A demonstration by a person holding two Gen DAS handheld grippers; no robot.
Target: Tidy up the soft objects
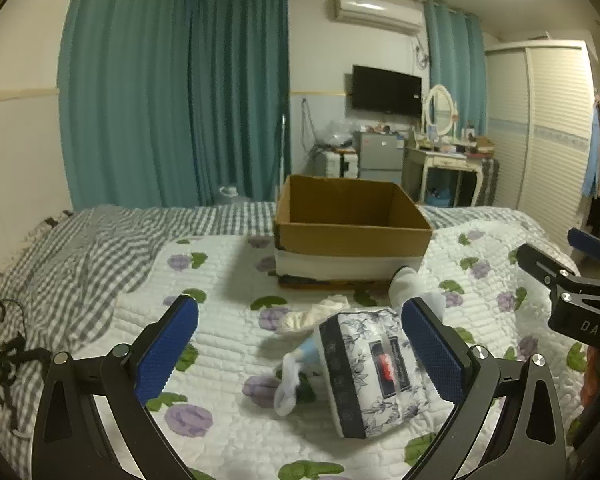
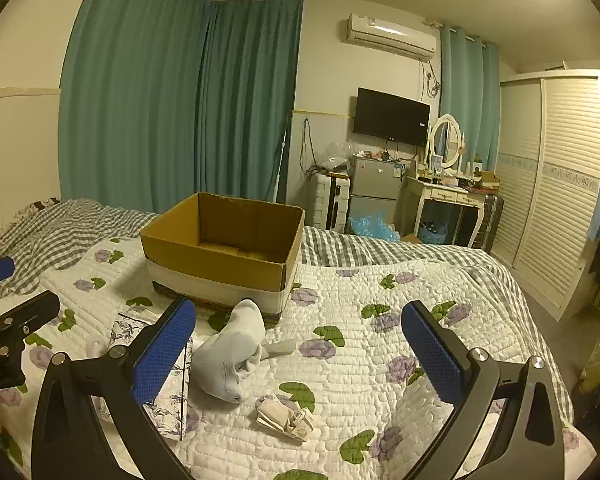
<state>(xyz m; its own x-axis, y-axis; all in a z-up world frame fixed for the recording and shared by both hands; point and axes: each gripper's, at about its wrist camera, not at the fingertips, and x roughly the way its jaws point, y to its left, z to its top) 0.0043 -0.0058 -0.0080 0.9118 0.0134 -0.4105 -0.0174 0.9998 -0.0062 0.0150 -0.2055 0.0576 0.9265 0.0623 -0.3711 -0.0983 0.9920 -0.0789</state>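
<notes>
An open cardboard box stands on the quilted bed; it also shows in the right wrist view. A floral tissue pack lies between the fingers of my open left gripper, beside a small white-and-blue sock and a cream cloth. In the right wrist view a pale grey sock and a small folded cream cloth lie on the quilt in front of my open right gripper. The tissue pack is partly hidden behind its left finger.
The flowered quilt lies over a grey checked sheet. A black hanger lies at the left edge. Curtains, a TV, a dresser and a wardrobe stand beyond the bed.
</notes>
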